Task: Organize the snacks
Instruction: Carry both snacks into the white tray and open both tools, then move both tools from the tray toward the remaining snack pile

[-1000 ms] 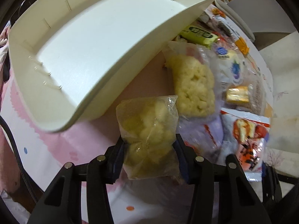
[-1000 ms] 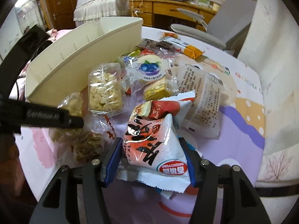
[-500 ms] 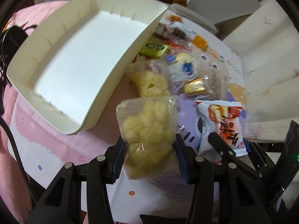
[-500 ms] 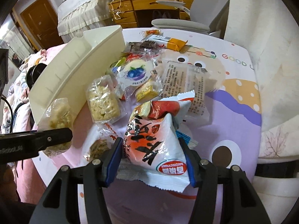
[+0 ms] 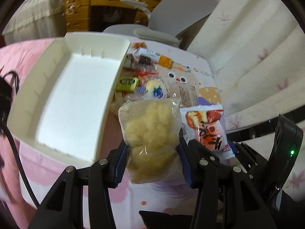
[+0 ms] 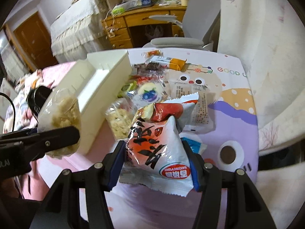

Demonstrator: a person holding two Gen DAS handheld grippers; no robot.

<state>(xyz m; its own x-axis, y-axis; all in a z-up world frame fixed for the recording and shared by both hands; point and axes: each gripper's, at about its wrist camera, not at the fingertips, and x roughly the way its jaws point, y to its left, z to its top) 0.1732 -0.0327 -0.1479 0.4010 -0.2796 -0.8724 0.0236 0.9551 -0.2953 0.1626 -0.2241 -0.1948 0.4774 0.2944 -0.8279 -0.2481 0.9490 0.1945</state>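
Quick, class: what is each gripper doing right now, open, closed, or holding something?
Left gripper: closed on the clear bag of pale puffed snack.
Right gripper: closed on the red-and-white snack packet.

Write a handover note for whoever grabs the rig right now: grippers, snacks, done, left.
Left hand-held gripper: shut on the clear bag of pale puffed snack, held in the air beside the white tray.
Right hand-held gripper: shut on the red-and-white snack packet, also off the table.
Tray: nothing in it yet.
On the table: the blueberry packet, a clear crispy-rice bag, the orange-ended bar and several more wrappers.
Done: two packets picked up.
Left: drop both in the tray, then move the rest.
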